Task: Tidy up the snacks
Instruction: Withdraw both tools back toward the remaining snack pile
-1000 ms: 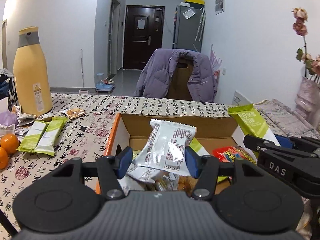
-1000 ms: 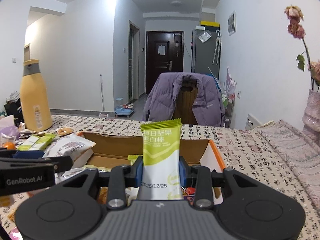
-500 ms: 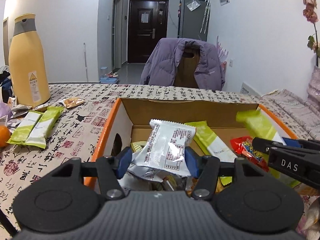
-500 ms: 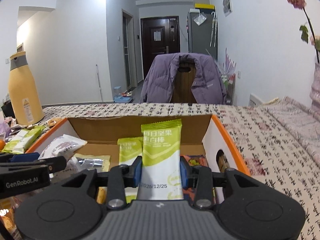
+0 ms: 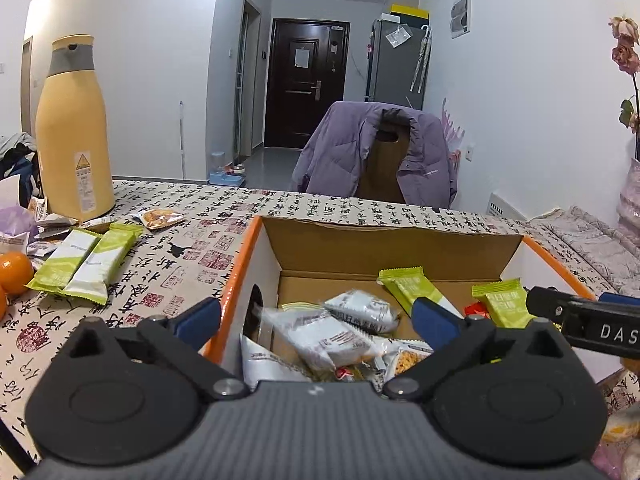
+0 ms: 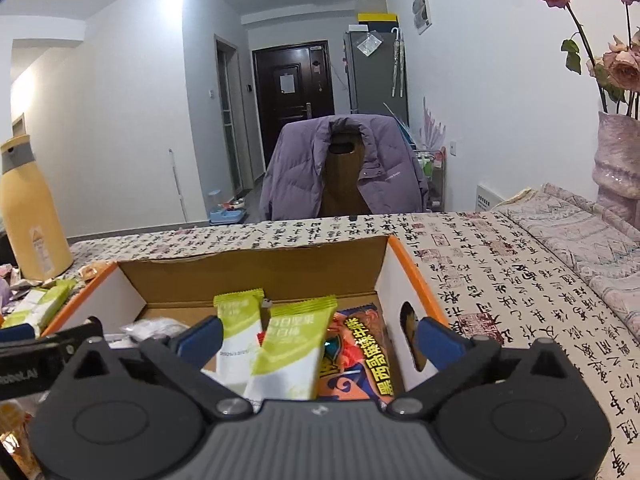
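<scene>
An orange-rimmed cardboard box (image 5: 236,272) sits on the script-printed tablecloth and holds several snack packets. My left gripper (image 5: 316,320) hangs over its left part, jaws opening wide. A white-grey packet (image 5: 320,332) lies loose in the box below them, touching neither pad. In the right wrist view my right gripper (image 6: 320,340) stands over the box (image 6: 416,280), jaws opening too. The green bar (image 6: 296,348) rests free between them, leaning on a second green bar (image 6: 240,328) beside an orange-red packet (image 6: 360,352). My right gripper's finger (image 5: 592,328) shows at the right of the left wrist view.
A tall yellow bottle (image 5: 72,128) stands at the table's far left. Two green bars (image 5: 84,264), small packets and oranges (image 5: 14,272) lie near it. A chair with a purple jacket (image 5: 376,156) stands behind the table. A vase of dried flowers (image 6: 618,160) stands at the right.
Both grippers went from shut to wide open. The white-grey packet dropped from the left one into the box, and the green bar slid out of the right one. Both sank toward the box.
</scene>
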A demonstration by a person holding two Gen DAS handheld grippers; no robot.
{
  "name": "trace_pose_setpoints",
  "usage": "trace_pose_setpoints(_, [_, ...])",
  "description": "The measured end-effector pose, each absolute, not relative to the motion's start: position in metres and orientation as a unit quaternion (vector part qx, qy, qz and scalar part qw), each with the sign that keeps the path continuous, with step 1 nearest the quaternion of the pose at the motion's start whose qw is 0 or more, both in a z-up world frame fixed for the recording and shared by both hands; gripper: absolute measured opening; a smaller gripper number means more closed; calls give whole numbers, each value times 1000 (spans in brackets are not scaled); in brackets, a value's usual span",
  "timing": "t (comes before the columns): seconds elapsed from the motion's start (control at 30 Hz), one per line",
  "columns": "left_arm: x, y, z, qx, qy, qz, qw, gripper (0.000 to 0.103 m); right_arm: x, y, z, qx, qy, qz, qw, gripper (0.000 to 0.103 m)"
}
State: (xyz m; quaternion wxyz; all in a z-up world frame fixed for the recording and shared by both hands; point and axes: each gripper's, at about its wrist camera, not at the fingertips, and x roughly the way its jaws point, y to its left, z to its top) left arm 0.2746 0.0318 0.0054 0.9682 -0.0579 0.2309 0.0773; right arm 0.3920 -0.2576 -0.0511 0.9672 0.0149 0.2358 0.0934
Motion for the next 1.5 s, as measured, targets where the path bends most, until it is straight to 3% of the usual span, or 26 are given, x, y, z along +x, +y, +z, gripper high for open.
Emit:
trace_pose_setpoints(0.83, [234,23,34,-62,231,64,969,103,351,-266,-17,-5,219,91,971,103])
trace_pose_setpoints(1.5, [138,45,-9,-52,286,44,956,103,260,-279,-62,-22,277,110,954,103])
